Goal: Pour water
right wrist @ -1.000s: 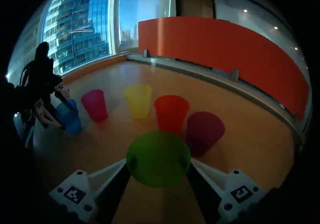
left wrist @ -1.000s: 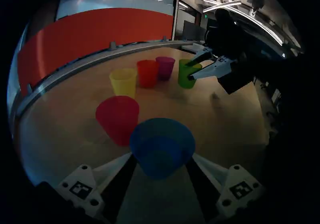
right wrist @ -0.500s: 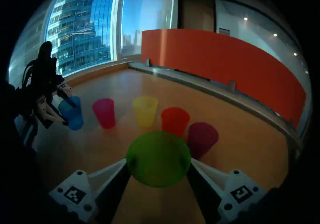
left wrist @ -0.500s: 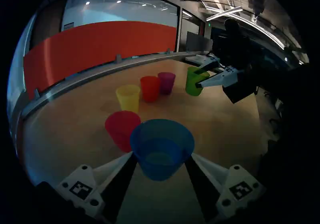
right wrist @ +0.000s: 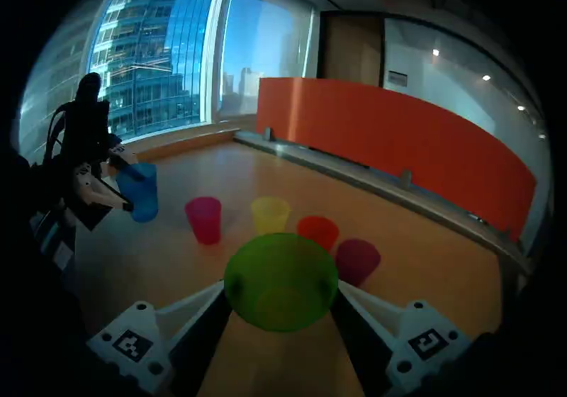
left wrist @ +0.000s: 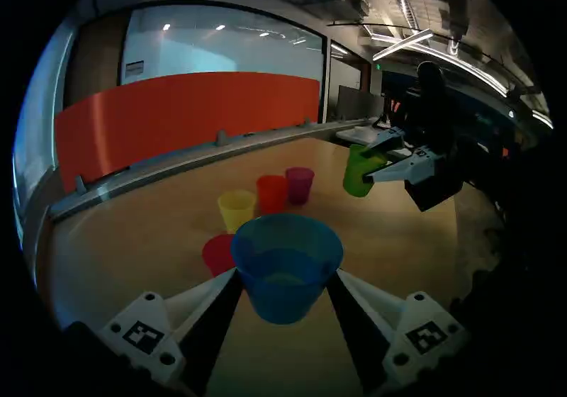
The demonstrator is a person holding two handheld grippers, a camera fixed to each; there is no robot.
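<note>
My left gripper [left wrist: 283, 278] is shut on a blue cup [left wrist: 287, 252], held upright above the wooden table [left wrist: 418, 234]; a paler patch low inside the cup looks like water. My right gripper [right wrist: 281, 288] is shut on a green cup [right wrist: 281, 273], also upright in the air. The left gripper view has the green cup [left wrist: 354, 181] off to the right in the right gripper [left wrist: 367, 164]. The right gripper view has the blue cup [right wrist: 145, 195] at the left in the left gripper [right wrist: 131, 184].
On the table below stand a pink cup [right wrist: 204, 218], a yellow cup [right wrist: 270, 214], an orange cup [right wrist: 318, 231] and a purple cup [right wrist: 356, 260]. A rail [right wrist: 397, 184] and an orange panel [right wrist: 425, 135] run along the table's far side. Windows [right wrist: 156, 71] are at the left.
Both grippers have risen with their cups held upright. The cups on the table now sit lower and smaller in both views.
</note>
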